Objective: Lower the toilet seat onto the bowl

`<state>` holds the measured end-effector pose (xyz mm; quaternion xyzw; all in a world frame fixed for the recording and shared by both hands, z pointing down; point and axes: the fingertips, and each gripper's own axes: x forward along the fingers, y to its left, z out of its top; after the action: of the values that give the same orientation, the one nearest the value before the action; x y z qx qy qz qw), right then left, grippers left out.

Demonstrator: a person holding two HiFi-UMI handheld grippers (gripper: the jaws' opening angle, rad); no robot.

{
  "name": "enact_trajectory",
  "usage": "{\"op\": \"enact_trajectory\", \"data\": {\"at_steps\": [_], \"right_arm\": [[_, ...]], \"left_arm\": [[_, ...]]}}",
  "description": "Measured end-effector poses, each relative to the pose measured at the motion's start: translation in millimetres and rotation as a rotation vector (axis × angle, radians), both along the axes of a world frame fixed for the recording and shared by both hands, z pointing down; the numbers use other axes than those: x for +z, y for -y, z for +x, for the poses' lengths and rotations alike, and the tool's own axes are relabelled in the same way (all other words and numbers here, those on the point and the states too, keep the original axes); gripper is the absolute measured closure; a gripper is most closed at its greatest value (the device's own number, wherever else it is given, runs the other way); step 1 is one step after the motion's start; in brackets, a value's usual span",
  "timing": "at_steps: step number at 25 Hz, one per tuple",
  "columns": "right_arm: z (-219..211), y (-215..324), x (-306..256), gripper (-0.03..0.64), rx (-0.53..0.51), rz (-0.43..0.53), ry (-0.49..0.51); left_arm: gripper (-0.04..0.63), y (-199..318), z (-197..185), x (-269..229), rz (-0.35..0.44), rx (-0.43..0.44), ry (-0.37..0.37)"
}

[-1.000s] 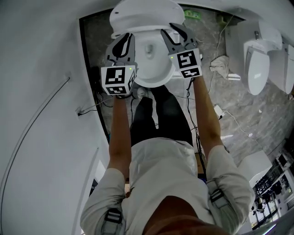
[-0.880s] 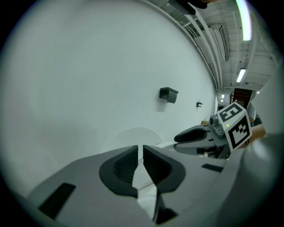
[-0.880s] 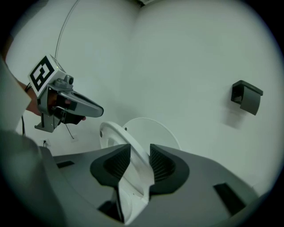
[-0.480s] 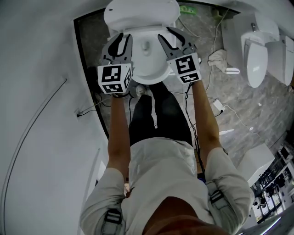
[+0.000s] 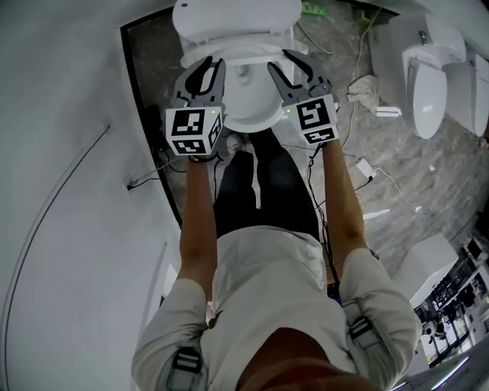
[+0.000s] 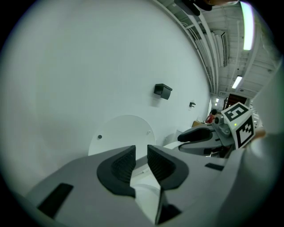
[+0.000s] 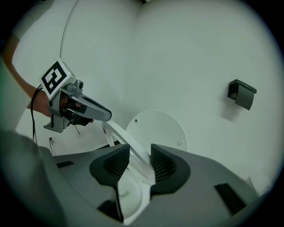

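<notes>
- toilet seat [image 7: 119, 134] is down low over the bowl [image 5: 244, 90], lid [image 5: 229, 19] is up against the wall. Can't tell whether the seat rests fully on the bowl rim.
- right gripper [image 7: 140, 153]: jaws opening. Seat's right rim runs between them, lying nearer the right-hand pad, with a dark gap showing on the other side, so no squeeze.
- Right gripper view: the seat arcs from between those jaws up and left to the tip of the left gripper [image 6: 141, 153]. The bowl's inside shows below the rim.
- Left gripper: jaws close together on the seat's left rim. The white edge fills the gap between the pads, no dark slit either side, so it reads as clamped on the seat.
- Head view: the grippers flank the bowl, left one on the seat's left side, right one on its right side, both pointing toward the lid. The seat's front curve sits between the two marker cubes.
- Person stands right in front of the bowl, both arms straight out.
</notes>
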<state>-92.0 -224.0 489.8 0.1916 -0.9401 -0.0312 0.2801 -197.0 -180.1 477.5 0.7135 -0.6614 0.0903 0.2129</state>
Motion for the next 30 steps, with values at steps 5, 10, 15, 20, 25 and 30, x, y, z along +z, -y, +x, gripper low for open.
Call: {"op": "enact_trajectory", "data": {"at_steps": [5, 10, 15, 20, 25, 30], "right_arm": [[9.7, -15.7, 5.5, 0.453, -0.001, -0.006, -0.031], [19.7, -35.1, 14.2, 0.451, -0.001, -0.011, -0.059], [31.5, -51.3, 23.2, 0.448, 0.010, -0.028, -0.065], [46.2, -61.7, 20.7, 0.454, 0.057, -0.078, -0.001], [59.2, -66.6, 12.6, 0.486, 0.128, -0.090, 0.061], [61.2, -71.5, 16.7, 0.505, 0.150, -0.092, 0.075]], "left_arm": [[0.505, -15.4, 9.9, 5.6, -0.010, 0.012, -0.012], [0.505, -34.1, 19.3, 14.3, -0.018, 0.019, -0.025], [0.505, -49.7, 29.5, 24.4, -0.032, 0.026, -0.035], [0.505, -58.3, 35.6, 29.0, -0.030, 0.014, -0.036], [0.505, -69.5, 40.3, 34.6, -0.037, 0.016, -0.034], [0.505, -80.5, 45.9, 41.3, -0.039, 0.018, -0.031]]}}
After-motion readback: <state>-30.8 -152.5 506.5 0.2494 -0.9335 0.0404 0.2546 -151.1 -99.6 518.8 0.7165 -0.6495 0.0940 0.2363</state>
